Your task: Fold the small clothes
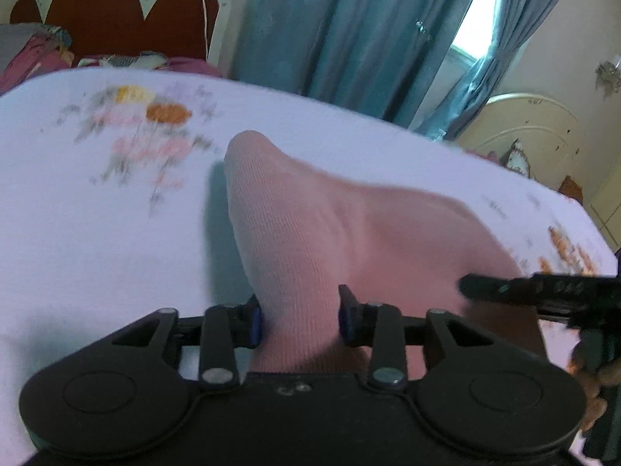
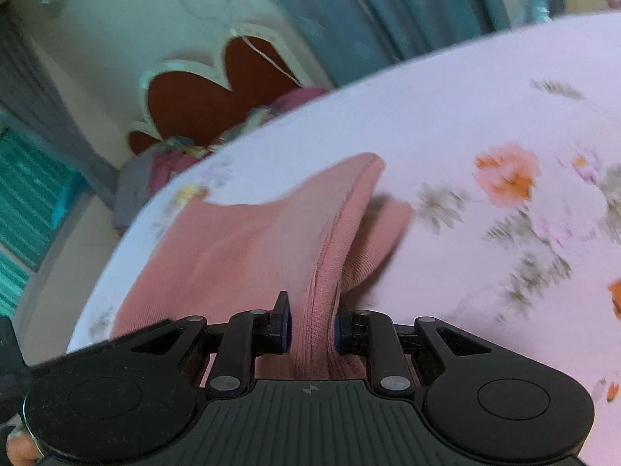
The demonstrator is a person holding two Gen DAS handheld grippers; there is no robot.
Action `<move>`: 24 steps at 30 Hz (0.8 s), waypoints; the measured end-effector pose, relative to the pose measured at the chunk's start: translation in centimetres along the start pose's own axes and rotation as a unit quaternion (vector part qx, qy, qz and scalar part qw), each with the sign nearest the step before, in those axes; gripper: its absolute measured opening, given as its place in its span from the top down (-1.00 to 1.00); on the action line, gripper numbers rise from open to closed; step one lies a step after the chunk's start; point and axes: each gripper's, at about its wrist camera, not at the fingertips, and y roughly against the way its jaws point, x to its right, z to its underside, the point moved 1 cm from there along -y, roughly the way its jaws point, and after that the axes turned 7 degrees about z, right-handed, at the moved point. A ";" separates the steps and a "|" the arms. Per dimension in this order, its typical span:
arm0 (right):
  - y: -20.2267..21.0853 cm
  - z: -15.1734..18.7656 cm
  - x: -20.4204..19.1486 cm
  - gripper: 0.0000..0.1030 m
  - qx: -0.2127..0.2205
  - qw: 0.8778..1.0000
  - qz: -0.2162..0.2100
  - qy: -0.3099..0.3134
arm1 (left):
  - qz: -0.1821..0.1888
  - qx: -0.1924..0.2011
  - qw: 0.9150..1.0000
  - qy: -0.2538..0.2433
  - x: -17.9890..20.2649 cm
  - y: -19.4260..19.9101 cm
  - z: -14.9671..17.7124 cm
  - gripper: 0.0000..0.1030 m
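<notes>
Pink ribbed-knit garment [image 1: 310,229], soft and rumpled, lies on the bed's white floral-printed sheet [image 1: 97,213]. We see our left tool [image 1: 299,318], matte black with blue pads, pinching a bunched fold of it. Our right tool [image 2: 312,324] clamps its stitched, rounded hem, one flap [image 2: 382,229] sagging beneath.

It was a home bedroom: a floral bedsheet [image 1: 116,202], a scalloped headboard [image 1: 128,7] and teal curtains [image 1: 349,27].
</notes>
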 end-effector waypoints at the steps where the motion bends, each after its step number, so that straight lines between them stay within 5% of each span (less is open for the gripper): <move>1: 0.1 0.3 0.3 0.62 0.001 1.000 0.003 -0.004 | 0.001 0.003 1.000 -0.001 -0.1 0.0 0.1 0.19; 6: 1.5 0.1 0.7 0.56 0.030 0.999 0.041 -0.008 | -0.008 0.006 1.000 -0.006 -0.3 0.4 -0.5 -0.01; 13: 3.4 -0.9 -2.5 0.56 0.094 0.989 0.083 0.074 | -0.023 0.081 0.995 -0.046 1.0 3.6 -1.5 0.01; 18: 0.0 -1.6 -4.9 0.57 0.087 0.987 0.084 0.108 | -0.032 0.053 0.996 -0.060 1.3 -0.2 -3.3 0.04; 24: -5.1 -2.0 -3.9 0.57 0.062 0.981 0.142 0.119 | -0.055 0.036 0.996 -0.064 0.4 -2.9 -3.0 -0.03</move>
